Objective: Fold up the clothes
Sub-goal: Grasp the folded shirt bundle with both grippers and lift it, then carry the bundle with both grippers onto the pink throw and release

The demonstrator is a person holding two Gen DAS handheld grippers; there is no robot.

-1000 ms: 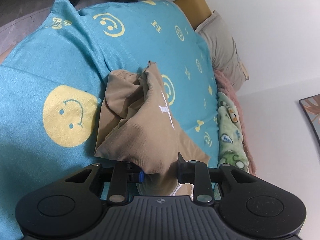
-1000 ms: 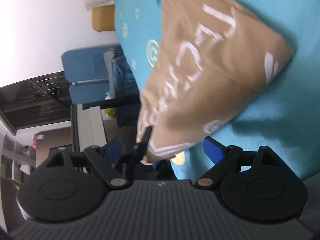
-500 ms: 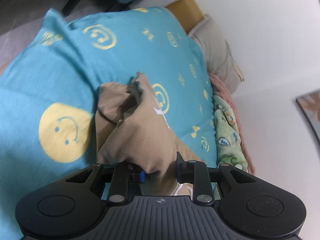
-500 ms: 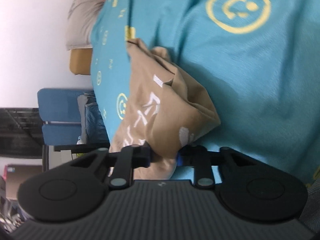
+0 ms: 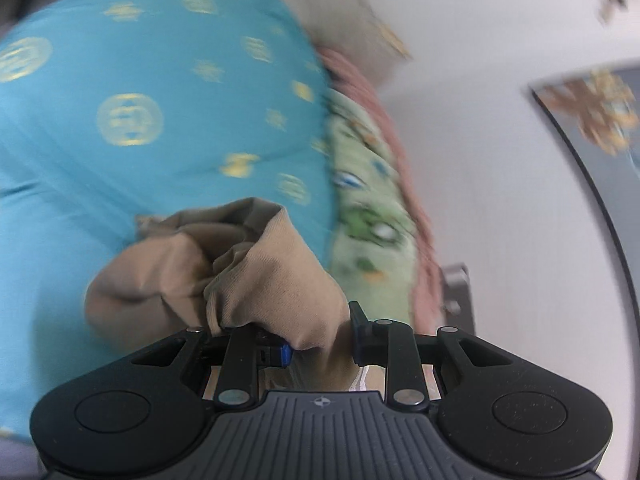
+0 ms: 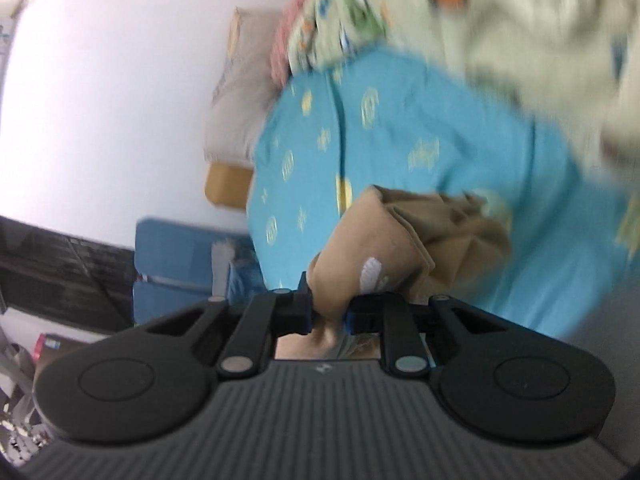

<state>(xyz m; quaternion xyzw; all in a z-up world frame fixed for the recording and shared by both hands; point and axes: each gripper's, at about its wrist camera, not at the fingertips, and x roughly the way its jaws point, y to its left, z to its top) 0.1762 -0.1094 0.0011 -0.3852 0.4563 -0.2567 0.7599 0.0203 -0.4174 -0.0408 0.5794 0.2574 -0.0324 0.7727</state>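
Left gripper (image 5: 320,344) is seen in the left wrist view closed on a bunched fold of the tan garment (image 5: 224,272), the cloth being pinched between its blue-padded fingers (image 5: 285,354) and spilling forward in a crumpled heap. The garment is held just above, or perhaps touching, the turquoise bedspread (image 5: 140,120) with its yellow emblems; contact cannot be judged through the blur. A green patterned blanket (image 5: 360,184) and a pink one are seen along the bed's far edge by the white wall (image 5: 500,200). In the right wrist view, the right gripper (image 6: 329,314) is likewise clamped on another part of the same tan garment (image 6: 384,240), a white printed mark (image 6: 371,271) being visible close to the jaws. The cloth is gathered between the two tools rather than spread flat. The step is judged to be a lift or shake-out before laying the garment flat. A thick wad is gripped on each side, so layers may be caught together and a crooked fold may result; a thin edge could also slip from the pads if the cloth is pulled taut too sharply.
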